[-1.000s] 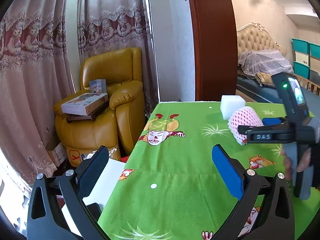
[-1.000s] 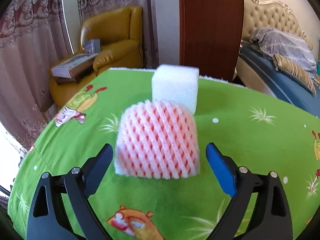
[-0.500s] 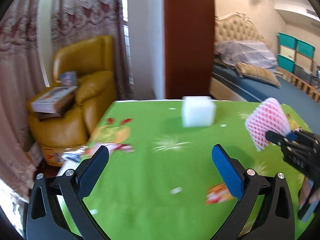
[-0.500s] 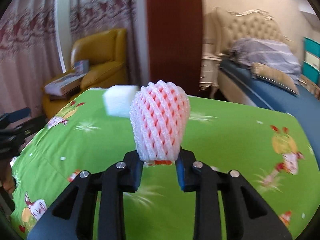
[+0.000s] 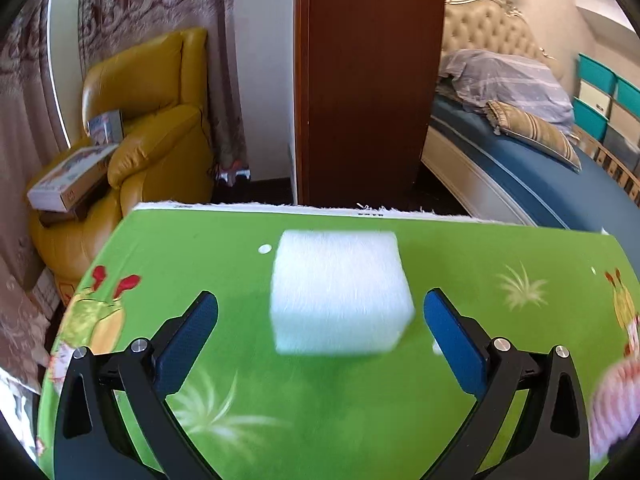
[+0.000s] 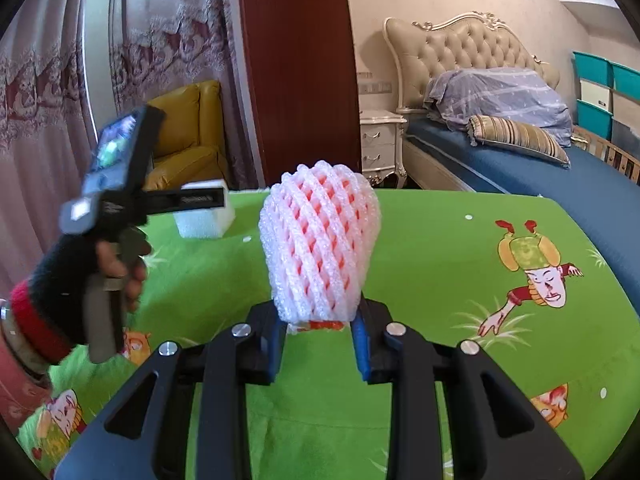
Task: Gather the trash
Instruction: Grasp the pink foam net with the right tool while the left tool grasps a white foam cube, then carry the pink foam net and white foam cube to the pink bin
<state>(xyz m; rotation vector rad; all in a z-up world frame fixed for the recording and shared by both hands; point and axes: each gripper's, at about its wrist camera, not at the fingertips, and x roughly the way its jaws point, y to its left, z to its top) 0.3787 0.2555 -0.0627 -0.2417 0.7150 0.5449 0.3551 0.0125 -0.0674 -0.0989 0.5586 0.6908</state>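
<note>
A white foam block (image 5: pixel 340 292) sits on the green cartoon tablecloth (image 5: pixel 320 408) near the far edge. My left gripper (image 5: pixel 320 328) is open, its blue pads on either side of the block's near face, not touching it. My right gripper (image 6: pixel 320 332) is shut on a pink foam fruit net (image 6: pixel 320 244) and holds it upright above the table. The net shows blurred at the lower right of the left wrist view (image 5: pixel 612 408). The foam block also shows in the right wrist view (image 6: pixel 204 220), behind the left gripper (image 6: pixel 200 200).
A yellow leather armchair (image 5: pixel 148 112) with boxes on it stands beyond the table's left corner. A brown door panel (image 5: pixel 368 80) stands behind the far edge. A bed (image 6: pixel 520 160) and white nightstand (image 6: pixel 380 140) lie to the right.
My left gripper has swung right and forward until it straddles the white block. My right gripper shut on the pink net and lifted it off the table to the right.
</note>
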